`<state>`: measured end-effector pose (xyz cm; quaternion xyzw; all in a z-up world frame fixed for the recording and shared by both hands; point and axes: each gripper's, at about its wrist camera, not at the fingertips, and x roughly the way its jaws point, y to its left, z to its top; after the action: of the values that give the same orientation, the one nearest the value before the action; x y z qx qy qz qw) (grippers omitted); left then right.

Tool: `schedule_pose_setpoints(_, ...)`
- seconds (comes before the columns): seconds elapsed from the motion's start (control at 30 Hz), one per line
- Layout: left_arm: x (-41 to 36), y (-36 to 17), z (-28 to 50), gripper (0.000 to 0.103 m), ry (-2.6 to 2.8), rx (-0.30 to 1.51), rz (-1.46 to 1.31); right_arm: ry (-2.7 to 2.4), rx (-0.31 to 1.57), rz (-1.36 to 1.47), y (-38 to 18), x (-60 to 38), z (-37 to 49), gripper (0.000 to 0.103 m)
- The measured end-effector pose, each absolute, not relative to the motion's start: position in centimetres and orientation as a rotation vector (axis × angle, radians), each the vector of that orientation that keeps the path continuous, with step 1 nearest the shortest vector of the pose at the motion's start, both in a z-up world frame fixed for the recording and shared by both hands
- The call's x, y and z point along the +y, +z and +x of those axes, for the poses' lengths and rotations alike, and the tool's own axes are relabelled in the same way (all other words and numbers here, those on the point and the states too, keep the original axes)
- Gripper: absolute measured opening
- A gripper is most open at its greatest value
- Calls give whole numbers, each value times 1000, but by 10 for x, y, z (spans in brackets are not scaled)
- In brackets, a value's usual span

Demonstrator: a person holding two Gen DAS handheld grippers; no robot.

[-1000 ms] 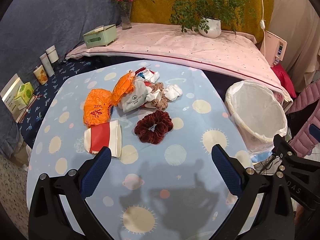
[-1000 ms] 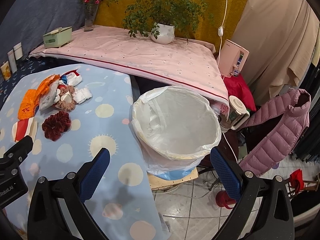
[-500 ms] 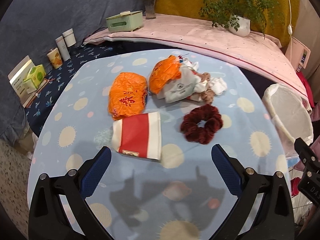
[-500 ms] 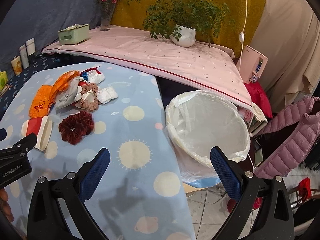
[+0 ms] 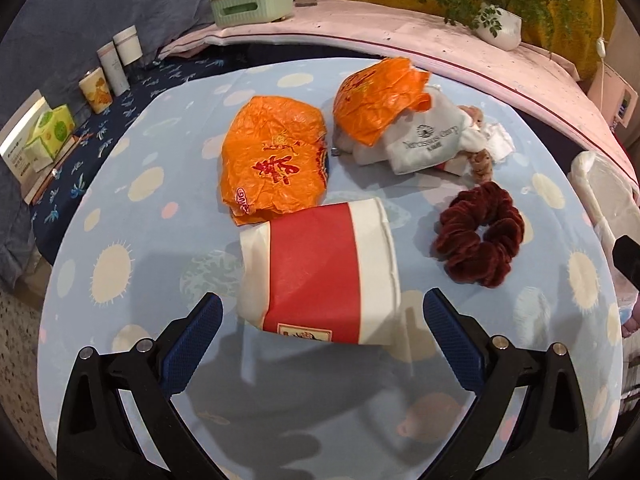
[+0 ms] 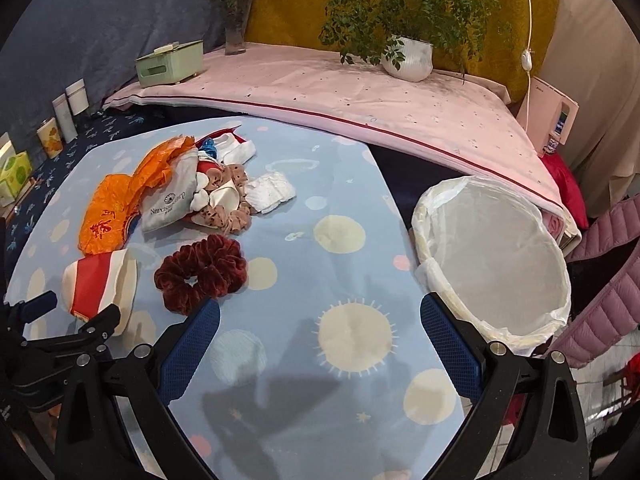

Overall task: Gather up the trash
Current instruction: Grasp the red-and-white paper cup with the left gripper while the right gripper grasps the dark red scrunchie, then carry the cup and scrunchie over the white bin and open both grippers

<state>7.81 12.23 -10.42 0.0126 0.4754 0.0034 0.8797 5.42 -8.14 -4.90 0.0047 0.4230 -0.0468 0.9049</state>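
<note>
A flattened red and white paper cup [image 5: 320, 276] lies on the blue patterned table [image 5: 132, 268], just ahead of my open left gripper [image 5: 322, 332], whose fingers stand either side of its near end without touching. Behind it lie an orange wrapper [image 5: 276, 164], a second orange wrapper [image 5: 376, 100] on a white pouch [image 5: 428, 140], and a dark red scrunchie [image 5: 480, 236]. My right gripper [image 6: 320, 340] hangs open over bare tablecloth, with the scrunchie [image 6: 200, 272] ahead-left and the cup [image 6: 100, 284] farther left. A lined white bin [image 6: 492, 256] stands off the table's right edge.
A pile of small cloth items and a spotted scrunchie [image 6: 228, 196] sits mid-table. A pink-covered ledge [image 6: 360, 92] behind holds a green tissue box [image 6: 170, 62], a flower vase [image 6: 235, 32] and a potted plant [image 6: 408, 56]. Jars and boxes [image 5: 108, 72] line the left. A pink jacket [image 6: 604, 272] hangs right.
My left gripper has swung left and moved in close to the paper cup, which now fills the space ahead of its fingers. My right gripper has turned left, from the bin toward the table.
</note>
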Motion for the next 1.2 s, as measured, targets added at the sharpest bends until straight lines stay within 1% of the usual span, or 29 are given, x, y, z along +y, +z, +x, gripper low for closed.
schedule_pose_setpoints(0.3, 129, -117, 93, 95, 38, 1027, -17, -60, 905, 34, -67, -56, 85, 95)
schedule_pose_setpoints(0.33, 130, -118, 94, 95, 41, 1030, -19, -57, 911, 32, -70, -53, 88, 93)
schedule_pose_setpoints(0.43, 134, -120, 95, 85, 35, 1045, -37, -54, 931, 29, -79, -46, 96, 88)
schedule_pose_setpoints(0.6, 139, -121, 93, 84, 43, 1047, -53, -43, 973, 41, -96, -39, 108, 78)
schedule_pose_setpoints(0.67, 139, -119, 93, 84, 43, 1045, -54, -33, 996, 41, -103, -36, 112, 70)
schedule_pose_setpoints(0.7, 140, -118, 92, 84, 43, 1045, -56, -26, 1008, 43, -106, -35, 114, 68)
schedule_pose_setpoints(0.8, 140, -115, 90, 84, 44, 1043, -60, 8, 1035, 63, -116, -31, 116, 54)
schedule_pose_setpoints(0.87, 139, -112, 89, 84, 46, 1036, -58, 37, 1044, 79, -119, -30, 116, 39)
schedule_pose_setpoints(0.9, 139, -110, 88, 84, 48, 1032, -55, 55, 1044, 92, -118, -30, 115, 33)
schedule_pose_setpoints(0.93, 138, -108, 88, 84, 46, 1027, -54, 66, 1046, 100, -116, -30, 114, 23)
schedule_pose_setpoints(1.03, 136, -99, 85, 84, 38, 1010, -53, 72, 1038, 101, -108, -31, 111, 18)
schedule_pose_setpoints(1.2, 124, -81, 79, 84, 13, 976, -49, 76, 992, 108, -85, -41, 100, 16)
